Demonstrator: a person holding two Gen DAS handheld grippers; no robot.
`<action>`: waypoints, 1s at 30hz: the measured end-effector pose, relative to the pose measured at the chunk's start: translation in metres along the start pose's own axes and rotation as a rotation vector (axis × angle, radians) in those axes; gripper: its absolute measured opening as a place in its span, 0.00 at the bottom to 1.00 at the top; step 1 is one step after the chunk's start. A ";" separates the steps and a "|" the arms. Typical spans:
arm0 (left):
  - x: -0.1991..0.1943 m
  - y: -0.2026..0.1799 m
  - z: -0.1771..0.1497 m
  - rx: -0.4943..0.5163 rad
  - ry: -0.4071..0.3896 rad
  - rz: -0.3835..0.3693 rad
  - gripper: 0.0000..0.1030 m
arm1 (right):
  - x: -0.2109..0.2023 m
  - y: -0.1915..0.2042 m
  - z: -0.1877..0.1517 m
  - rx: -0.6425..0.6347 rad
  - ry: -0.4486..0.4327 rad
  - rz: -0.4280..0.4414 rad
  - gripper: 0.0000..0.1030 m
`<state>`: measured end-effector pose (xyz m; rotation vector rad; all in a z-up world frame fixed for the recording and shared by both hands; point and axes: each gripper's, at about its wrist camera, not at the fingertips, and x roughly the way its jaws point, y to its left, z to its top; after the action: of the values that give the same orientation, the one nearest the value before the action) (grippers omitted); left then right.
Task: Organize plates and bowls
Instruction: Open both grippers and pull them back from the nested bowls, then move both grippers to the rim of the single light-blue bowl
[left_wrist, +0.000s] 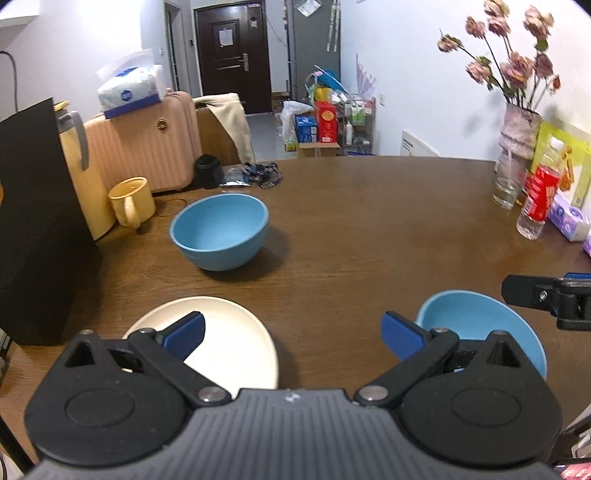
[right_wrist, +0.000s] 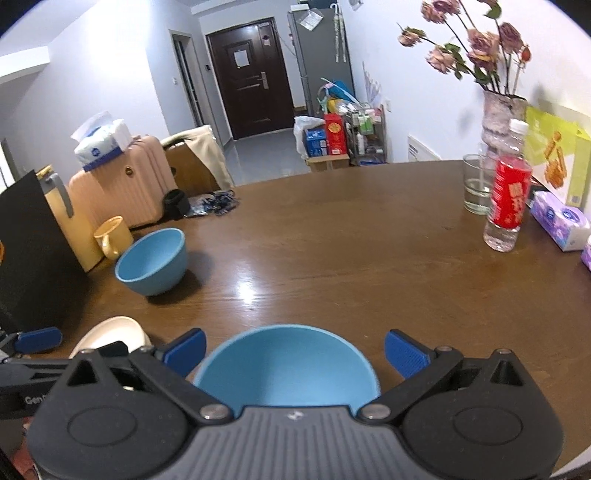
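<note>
Bowls (right_wrist: 286, 369) and plate (left_wrist: 229, 343) sit apart on the counter (left_wrist: 369, 229), unstacked; left gripper (left_wrist: 291, 332) and right gripper (right_wrist: 293, 350) hover wide open, empty.

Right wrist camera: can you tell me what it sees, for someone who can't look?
The open right gripper hangs over a blue bowl on a brown table, its jaws wide and touching nothing. A second blue bowl sits far left by a yellow mug, with a white plate nearer.

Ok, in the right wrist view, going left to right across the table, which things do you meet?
Black box → yellow mug → far blue bowl → near blue bowl → drinking glass → red-label bottle → purple tissue pack.
</note>
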<state>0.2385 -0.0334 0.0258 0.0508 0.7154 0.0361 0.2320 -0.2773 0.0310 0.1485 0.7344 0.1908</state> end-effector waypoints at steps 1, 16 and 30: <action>-0.001 0.005 0.001 -0.004 -0.004 0.003 1.00 | 0.001 0.005 0.001 0.000 -0.004 0.008 1.00; 0.005 0.110 0.025 -0.148 -0.055 0.067 1.00 | 0.038 0.091 0.023 0.021 -0.021 0.120 1.00; 0.056 0.187 0.045 -0.249 -0.041 0.084 1.00 | 0.120 0.159 0.033 0.104 -0.014 0.132 1.00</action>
<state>0.3081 0.1541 0.0341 -0.1565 0.6635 0.2034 0.3223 -0.0978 0.0087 0.2979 0.7210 0.2768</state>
